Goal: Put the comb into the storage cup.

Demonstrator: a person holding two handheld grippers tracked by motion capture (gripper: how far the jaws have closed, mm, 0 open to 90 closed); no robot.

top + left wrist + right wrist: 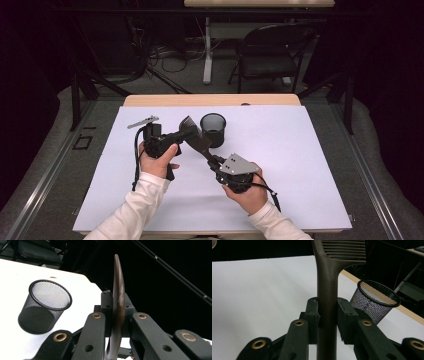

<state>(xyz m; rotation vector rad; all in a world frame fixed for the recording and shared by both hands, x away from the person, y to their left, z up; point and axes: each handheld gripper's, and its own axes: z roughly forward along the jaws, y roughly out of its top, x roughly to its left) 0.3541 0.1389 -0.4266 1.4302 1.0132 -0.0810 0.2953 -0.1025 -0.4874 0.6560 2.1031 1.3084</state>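
A dark brown slotted spatula [200,144] hangs above the white table cover [280,165], held between both grippers. My left gripper [187,134] comes in from the left and is shut on the spatula's blade end, which the left gripper view shows edge-on as a thin curved spatula [119,290] between the pads of that gripper [117,305]. My right gripper [212,159] is shut on the handle; in the right gripper view the spatula handle [327,290] rises between the pads of this gripper [327,312] to the slotted head. A black mesh cup [213,129] stands upright just behind the spatula.
The mesh cup [45,306] [373,301] is empty. The wooden table edge [210,100] runs along the back of the cover. Beyond it stand a black chair [270,50], a white desk leg [207,50] and floor cables [165,55].
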